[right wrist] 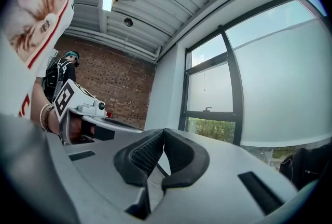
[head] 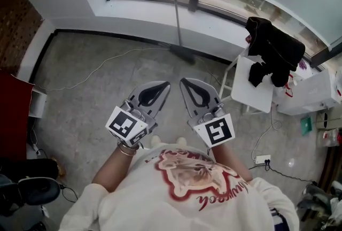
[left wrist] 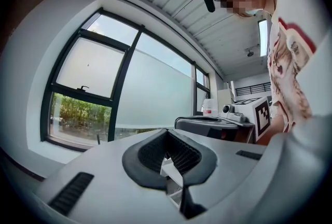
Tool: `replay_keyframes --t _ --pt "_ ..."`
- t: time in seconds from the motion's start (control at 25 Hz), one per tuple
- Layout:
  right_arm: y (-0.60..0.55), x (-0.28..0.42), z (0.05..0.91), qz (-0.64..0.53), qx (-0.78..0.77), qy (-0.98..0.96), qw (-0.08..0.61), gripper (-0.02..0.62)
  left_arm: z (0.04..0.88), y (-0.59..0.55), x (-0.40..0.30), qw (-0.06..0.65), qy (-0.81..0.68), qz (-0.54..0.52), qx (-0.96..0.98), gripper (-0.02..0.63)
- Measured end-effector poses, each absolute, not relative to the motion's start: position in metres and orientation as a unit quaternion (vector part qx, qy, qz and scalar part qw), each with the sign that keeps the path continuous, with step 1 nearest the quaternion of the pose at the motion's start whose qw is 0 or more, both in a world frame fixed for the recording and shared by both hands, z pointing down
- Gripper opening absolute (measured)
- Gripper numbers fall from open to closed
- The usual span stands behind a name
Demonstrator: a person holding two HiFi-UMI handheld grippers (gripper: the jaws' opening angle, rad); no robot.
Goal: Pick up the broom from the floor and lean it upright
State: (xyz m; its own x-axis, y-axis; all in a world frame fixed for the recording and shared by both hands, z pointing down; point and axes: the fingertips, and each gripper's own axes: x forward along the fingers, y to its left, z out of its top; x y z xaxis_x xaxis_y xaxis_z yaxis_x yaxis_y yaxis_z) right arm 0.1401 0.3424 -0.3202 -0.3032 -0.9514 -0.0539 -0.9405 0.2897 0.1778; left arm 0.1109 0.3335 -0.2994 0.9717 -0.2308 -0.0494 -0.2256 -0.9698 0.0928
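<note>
The broom [head: 178,24] is off the floor and standing nearly upright. Its thin grey handle leans on the white ledge [head: 144,10] under the window, and its dark head sits on the concrete floor [head: 96,112] at the foot of that ledge, well ahead of you.

You hold both tools level in front of your chest, side by side, tips angled toward each other. The left gripper [head: 164,86] has its fingers [left wrist: 145,158] pressed together with nothing between them. The right gripper [head: 184,83] is the same: fingers [right wrist: 142,158] closed tip to tip and empty.

A pale cable [head: 91,72] snakes across the floor to the left of the broom. To the right stands a white chair [head: 256,91] with dark clothes [head: 275,48] heaped on it, near the broom head but not touching it. A power strip [head: 261,159] lies further back by your right side. The floor between you and the broom is open.

The broom head shows only as a dark, blurred wedge, so its bristles cannot be made out. The top of the handle fades against the window frame.
</note>
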Motion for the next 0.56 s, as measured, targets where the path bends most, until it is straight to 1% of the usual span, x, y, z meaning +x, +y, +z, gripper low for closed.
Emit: replay_keyframes --t 0.12,0.24,0.56 --pt "0.336 0.135 -0.328 -0.096 0.59 -0.801 0.018 0.025 -0.298 0.327 0.11 0.049 -0.113 -0.026 0.992 0.017" --pt "0.335 0.126 -0.326 -0.096 0.588 -0.803 0.02 0.025 -0.293 0.327 0.105 0.054 -0.113 -0.022 0.992 0.017" --pt "0.332 0.124 -0.326 -0.095 0.594 -0.799 0.013 0.025 -0.294 0.325 0.106 0.042 -0.106 -0.02 0.993 0.017"
